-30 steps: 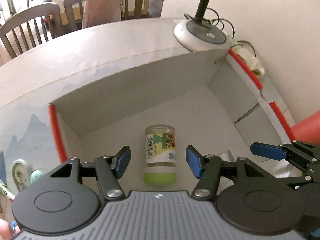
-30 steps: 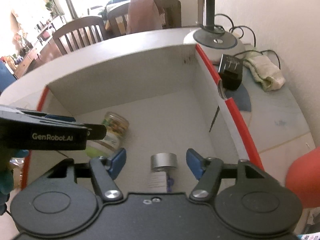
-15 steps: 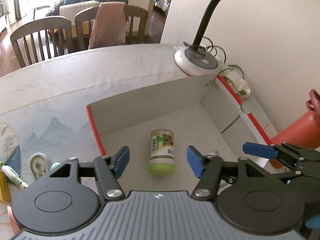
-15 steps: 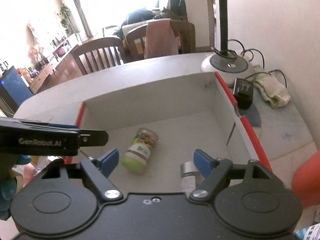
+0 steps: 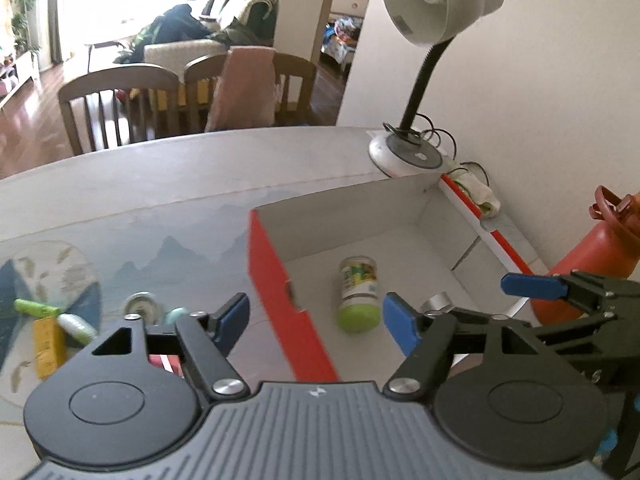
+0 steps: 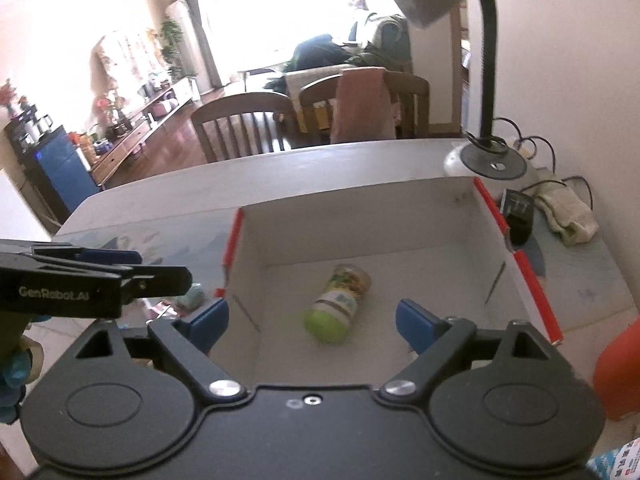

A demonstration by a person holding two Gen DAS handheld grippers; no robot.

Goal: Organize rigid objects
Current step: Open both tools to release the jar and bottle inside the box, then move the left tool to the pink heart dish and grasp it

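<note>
Blue-padded left gripper (image 5: 316, 320) and right gripper (image 6: 312, 320) hung tilted down over the box (image 6: 360, 224), jaws just widened, empty; a jar (image 6: 334, 304) lay inside.

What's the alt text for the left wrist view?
Open left tongs, holding nothing, hang above a red-and-white box where a green-capped jar lies on its side. Small items wait on the table at left; a desk lamp stands behind the box.

Blown-out window (image 6: 280, 12) backlight, fisheye-bent edges, perhaps slight motion blur
</note>
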